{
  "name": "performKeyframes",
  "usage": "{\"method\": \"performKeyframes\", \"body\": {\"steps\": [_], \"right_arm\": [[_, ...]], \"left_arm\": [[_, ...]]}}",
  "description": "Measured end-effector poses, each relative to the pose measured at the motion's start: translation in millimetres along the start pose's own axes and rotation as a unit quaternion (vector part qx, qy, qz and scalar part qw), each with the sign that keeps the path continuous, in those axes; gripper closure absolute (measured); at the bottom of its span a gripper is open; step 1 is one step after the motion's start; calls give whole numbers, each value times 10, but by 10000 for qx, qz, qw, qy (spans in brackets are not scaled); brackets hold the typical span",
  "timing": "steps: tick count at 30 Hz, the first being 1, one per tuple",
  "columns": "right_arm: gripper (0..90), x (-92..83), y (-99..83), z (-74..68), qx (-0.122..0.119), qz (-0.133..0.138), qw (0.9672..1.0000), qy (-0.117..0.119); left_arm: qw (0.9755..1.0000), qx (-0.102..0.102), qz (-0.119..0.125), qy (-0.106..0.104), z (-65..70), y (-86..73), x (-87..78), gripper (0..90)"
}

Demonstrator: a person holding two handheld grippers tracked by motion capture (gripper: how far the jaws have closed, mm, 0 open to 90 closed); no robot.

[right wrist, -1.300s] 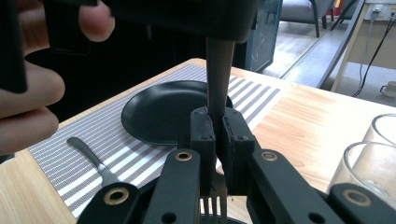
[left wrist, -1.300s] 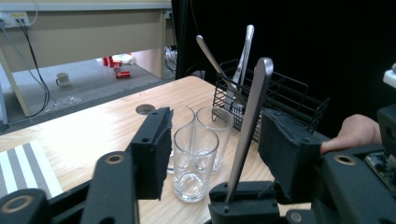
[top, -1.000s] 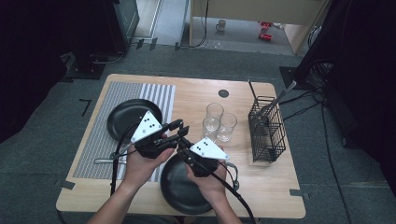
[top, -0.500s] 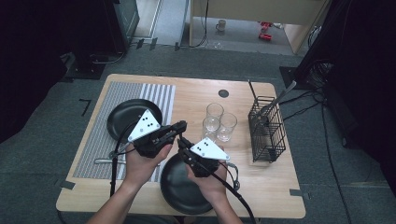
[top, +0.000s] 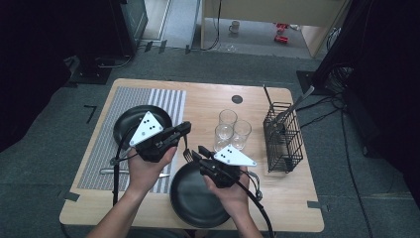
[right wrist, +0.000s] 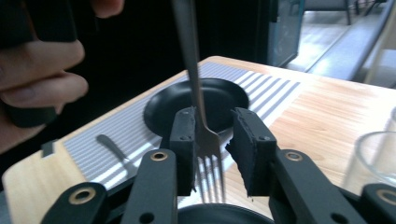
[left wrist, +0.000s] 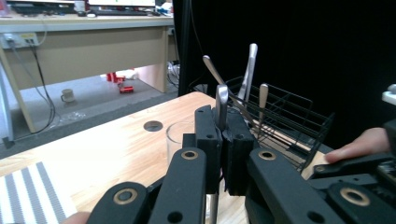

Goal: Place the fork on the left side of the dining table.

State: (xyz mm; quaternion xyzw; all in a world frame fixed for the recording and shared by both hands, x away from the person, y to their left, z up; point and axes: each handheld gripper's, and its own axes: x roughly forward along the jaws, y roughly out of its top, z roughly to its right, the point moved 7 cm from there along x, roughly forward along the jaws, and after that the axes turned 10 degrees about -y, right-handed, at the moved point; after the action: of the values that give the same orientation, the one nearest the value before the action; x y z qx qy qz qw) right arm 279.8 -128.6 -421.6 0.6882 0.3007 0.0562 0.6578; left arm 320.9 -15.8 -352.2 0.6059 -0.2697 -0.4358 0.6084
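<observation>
A metal fork (top: 187, 151) hangs tines down between the two grippers, above the far rim of the near black plate (top: 190, 203). My left gripper (top: 184, 130) is shut on the fork's handle (left wrist: 222, 100), which stands pinched between its pads. My right gripper (top: 198, 151) points toward the left gripper. Its jaws have just been opening and stand apart around the fork's neck (right wrist: 194, 84). The right pad (right wrist: 245, 140) is clear of the fork, and the fork rests near the left one.
A second black plate (top: 126, 124) lies on the striped placemat (top: 99, 148), with cutlery (top: 114, 171) at the mat's near end. Three glasses (top: 228, 119) stand mid-table. A black wire basket (top: 283, 136) with utensils stands at the right.
The left gripper's jaws have closed on the fork's handle. The right gripper's jaws have parted around the fork. Both hands stayed in place.
</observation>
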Motion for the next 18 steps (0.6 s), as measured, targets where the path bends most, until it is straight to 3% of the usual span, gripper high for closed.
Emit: {"method": "performKeyframes", "body": {"steps": [2,6,12,18], "right_arm": [[706,-34,-7,42,-44,-12,9999,-148],[597,-88,-50,125,-285,-71,9984,-474],[428,-179,-116,257,-124,-155,9985,-513],[234,-295,-179,428,-22,-184,9971,-731]], "left_arm": [[10000,24,5,42,-26,11,-9,885],[9999,41,6,106,-81,27,-36,885],[9998,36,47,204,-154,45,-60,885],[9996,25,68,289,-228,55,-68,884]]}}
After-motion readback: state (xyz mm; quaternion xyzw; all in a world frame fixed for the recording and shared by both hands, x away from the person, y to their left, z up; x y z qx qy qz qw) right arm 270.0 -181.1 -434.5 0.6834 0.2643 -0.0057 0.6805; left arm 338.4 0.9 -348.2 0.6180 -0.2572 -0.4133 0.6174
